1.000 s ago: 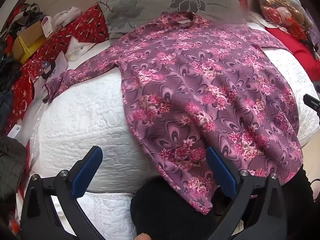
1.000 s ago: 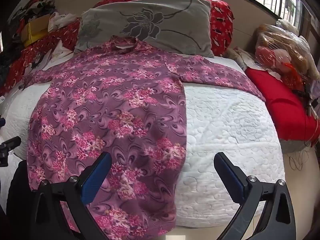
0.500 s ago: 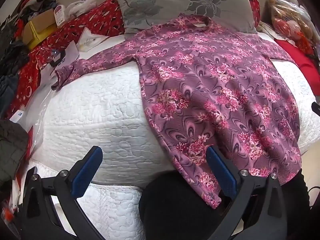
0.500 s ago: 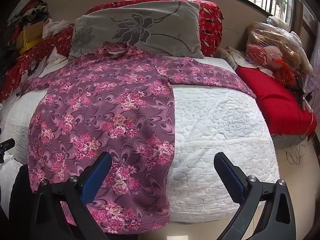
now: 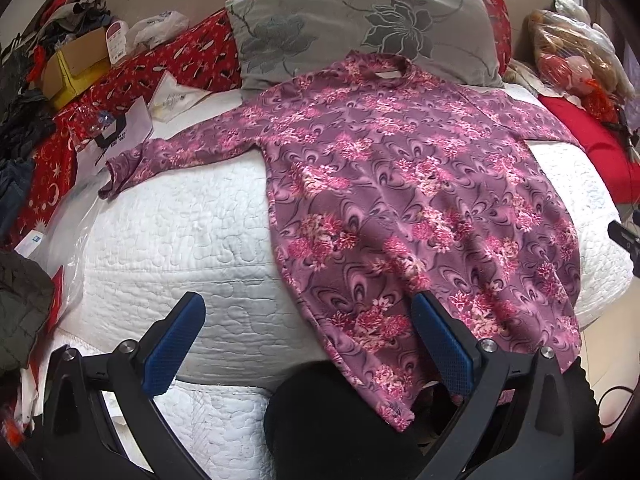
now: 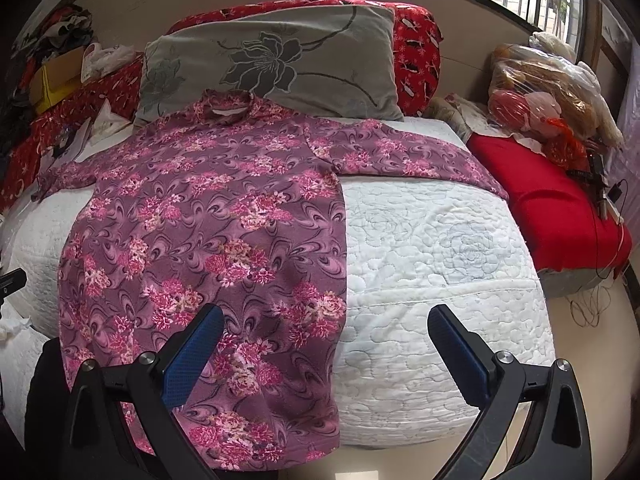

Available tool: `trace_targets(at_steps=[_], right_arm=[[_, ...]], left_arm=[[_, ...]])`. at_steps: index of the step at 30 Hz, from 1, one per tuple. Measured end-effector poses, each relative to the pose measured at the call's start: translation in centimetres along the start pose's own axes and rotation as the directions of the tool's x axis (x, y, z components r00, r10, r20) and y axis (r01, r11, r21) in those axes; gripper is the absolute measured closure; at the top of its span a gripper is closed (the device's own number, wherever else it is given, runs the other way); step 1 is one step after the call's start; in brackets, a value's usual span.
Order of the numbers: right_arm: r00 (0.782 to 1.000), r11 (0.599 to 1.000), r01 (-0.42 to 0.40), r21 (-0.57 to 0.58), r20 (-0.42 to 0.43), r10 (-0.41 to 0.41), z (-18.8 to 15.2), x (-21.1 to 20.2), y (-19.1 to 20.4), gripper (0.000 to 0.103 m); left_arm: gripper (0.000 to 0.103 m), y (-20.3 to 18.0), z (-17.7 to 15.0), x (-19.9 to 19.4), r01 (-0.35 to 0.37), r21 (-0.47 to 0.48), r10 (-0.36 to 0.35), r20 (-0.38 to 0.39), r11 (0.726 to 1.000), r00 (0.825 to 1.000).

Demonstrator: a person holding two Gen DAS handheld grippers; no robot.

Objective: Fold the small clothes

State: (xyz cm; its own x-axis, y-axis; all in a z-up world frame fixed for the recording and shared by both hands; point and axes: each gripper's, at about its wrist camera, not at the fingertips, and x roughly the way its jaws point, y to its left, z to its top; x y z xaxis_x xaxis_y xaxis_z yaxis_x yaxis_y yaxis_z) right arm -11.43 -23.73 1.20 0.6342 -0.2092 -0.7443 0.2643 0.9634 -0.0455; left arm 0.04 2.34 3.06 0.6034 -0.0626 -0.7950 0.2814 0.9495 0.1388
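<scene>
The floral top (image 5: 404,184) is spread flat on the mattress (image 5: 192,232), hem draped over its near edge. Left gripper (image 5: 308,344) and right gripper (image 6: 324,352) are held spread, empty. Box labels (image 5: 116,36) cannot be read.

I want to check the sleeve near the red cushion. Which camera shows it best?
The right wrist view: that sleeve lies flat and whole there. In the left wrist view it is squeezed at the edge.

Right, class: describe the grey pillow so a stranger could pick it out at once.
Start at the white mattress and look to its far end. The grey pillow leans there, just behind the collar of the floral top. Unlike the red patterned pillow behind it, it shows large stitched flowers.
</scene>
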Motion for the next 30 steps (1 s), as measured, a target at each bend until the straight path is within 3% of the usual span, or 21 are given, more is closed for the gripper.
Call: trace_targets(at_steps=[30], right_arm=[[1.000, 1.000, 0.009, 0.017, 0.006, -0.009, -0.5, -0.6, -0.9, 0.001]], left_arm=[[0.000, -1.2, -0.7, 0.8, 0.029, 0.021, -0.028, -0.035, 0.999, 0.999]])
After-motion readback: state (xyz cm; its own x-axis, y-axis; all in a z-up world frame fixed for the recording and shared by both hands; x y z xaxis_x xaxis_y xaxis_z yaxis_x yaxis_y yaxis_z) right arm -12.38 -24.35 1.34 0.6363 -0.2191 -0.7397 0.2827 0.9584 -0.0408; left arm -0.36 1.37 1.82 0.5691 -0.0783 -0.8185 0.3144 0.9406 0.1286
